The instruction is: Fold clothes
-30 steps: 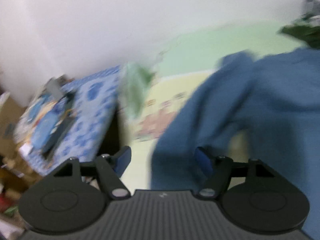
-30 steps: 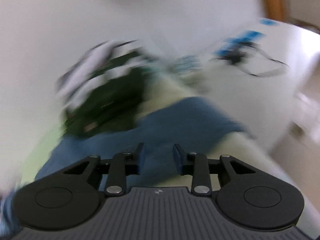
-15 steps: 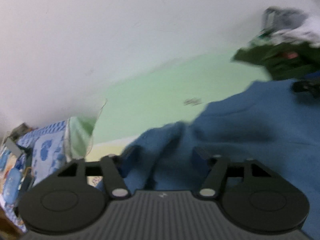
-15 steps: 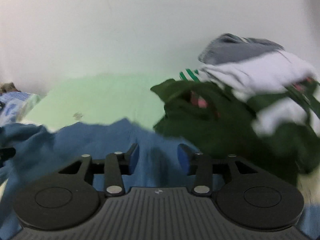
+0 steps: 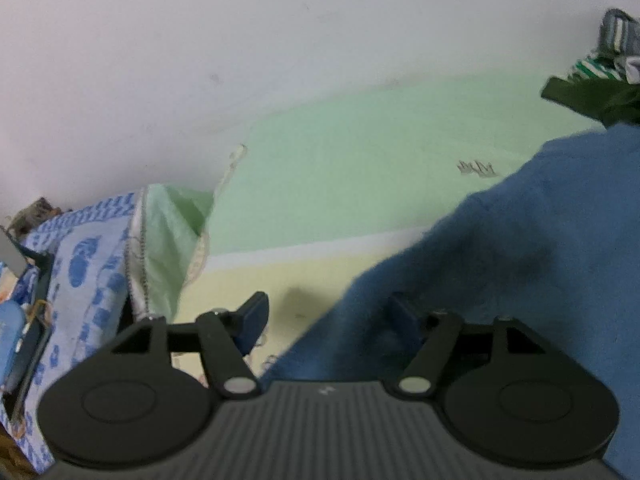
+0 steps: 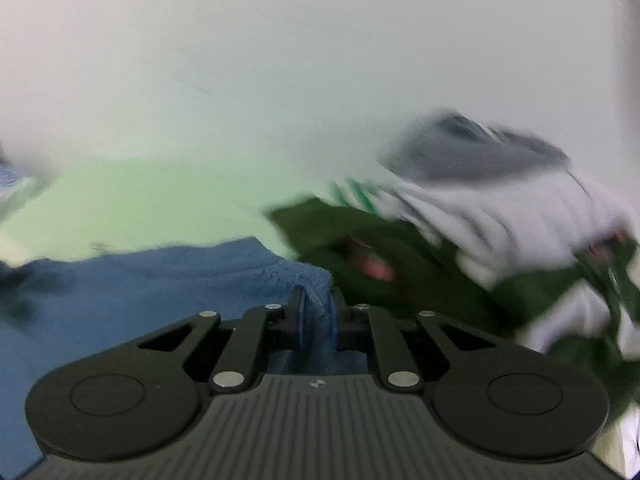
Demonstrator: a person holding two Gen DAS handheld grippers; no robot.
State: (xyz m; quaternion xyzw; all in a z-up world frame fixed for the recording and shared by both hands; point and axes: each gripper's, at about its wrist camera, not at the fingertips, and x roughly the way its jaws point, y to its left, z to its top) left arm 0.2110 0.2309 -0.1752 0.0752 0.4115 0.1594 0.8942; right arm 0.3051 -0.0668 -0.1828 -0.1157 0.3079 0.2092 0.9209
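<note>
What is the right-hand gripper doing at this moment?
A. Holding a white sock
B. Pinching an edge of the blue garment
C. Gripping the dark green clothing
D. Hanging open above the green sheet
B: in the right wrist view the right gripper has its two fingers drawn close together with a fold of the blue garment squeezed between them, while the dark green clothing lies beside it, ungripped.

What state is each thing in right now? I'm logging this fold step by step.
Left hand-held gripper: open, blue sweater edge lying between its fingers, not clamped.
Right hand-held gripper: shut on the blue sweater's ribbed edge.
Blue sweater: spread on the bed, not yet folded.
Clothes pile: heaped, unfolded, beside the sweater.
Green sheet: laid flat, one corner hanging off.
</note>
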